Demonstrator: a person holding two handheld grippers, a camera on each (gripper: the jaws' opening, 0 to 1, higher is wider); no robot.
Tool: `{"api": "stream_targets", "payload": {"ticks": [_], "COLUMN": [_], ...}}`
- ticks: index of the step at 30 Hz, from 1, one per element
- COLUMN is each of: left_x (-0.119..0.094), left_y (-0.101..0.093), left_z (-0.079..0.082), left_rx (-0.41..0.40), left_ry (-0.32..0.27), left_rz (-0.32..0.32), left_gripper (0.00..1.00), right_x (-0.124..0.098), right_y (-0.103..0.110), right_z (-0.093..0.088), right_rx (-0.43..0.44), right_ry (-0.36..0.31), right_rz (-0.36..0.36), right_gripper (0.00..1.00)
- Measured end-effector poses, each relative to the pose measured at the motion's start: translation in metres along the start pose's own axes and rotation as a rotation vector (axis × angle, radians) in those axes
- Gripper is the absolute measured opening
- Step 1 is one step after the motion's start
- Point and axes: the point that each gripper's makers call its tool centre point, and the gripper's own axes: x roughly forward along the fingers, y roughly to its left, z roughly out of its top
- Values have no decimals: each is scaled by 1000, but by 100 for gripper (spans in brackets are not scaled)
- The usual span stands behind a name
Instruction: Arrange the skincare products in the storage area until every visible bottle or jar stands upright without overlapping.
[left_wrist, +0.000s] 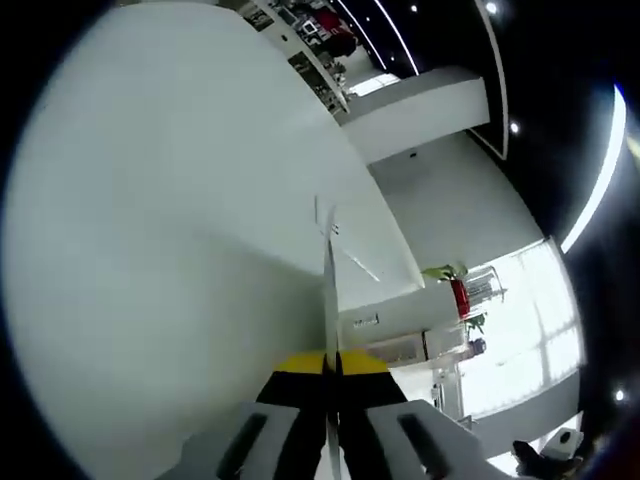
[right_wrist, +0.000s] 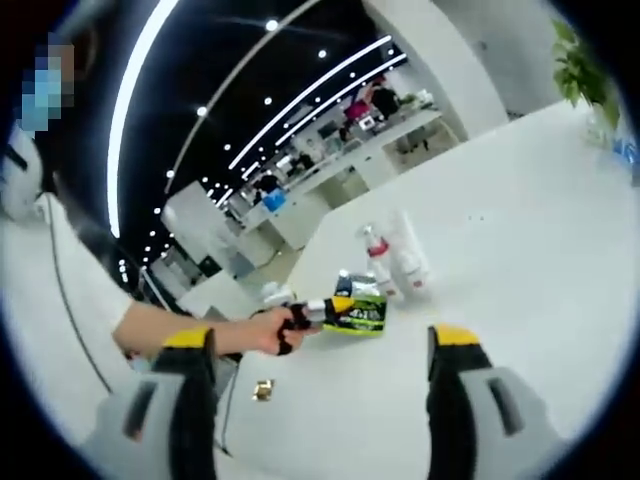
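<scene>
A big white table (right_wrist: 520, 260) spreads out ahead of the right tongs. A green plant (right_wrist: 578, 55) stands far off, up and to the right of them. Long bright ceiling lights (right_wrist: 300, 100) run high above. Ahead of the left tongs, a white pillar (left_wrist: 425, 115) rises, and a bright window (left_wrist: 520, 320) glows to their right.

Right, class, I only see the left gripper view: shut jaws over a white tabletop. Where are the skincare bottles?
Observer: In the right gripper view, a white spray bottle with a pink nozzle stands on the white table.
Operator: Anything beside it?
Observer: A taller white plastic bottle also stands there, close on its right in that view.
Operator: And the right gripper?
Observer: The right gripper is open and holds nothing.
</scene>
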Motion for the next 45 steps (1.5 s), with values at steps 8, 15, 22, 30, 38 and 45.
{"api": "stream_targets", "payload": {"ticks": [8,15,22,30,38,45], "left_x": [17,19,9,-6,-22,-40], "left_y": [16,16,17,14,16,7], "left_z": [12,5,3,11,32,35], "left_rx": [-11,14,17,48,121,169], "left_ry": [-9,16,27,25,-43,-84], "left_rz": [43,111,140,152,171,132], "left_gripper": [1,6,13,31,37,40], "right_x": [-3,-4,-5,-13,-22,-24], "right_y": [2,2,7,11,16,22], "right_z": [-6,-7,-8,-9,-13,-12], "right_rx": [22,23,19,19,-17,-26], "right_ry": [-6,-8,-16,-41,-39,-52], "right_rz": [-17,-21,-9,-1,10,47], "right_gripper": [86,86,86,86,86,88]}}
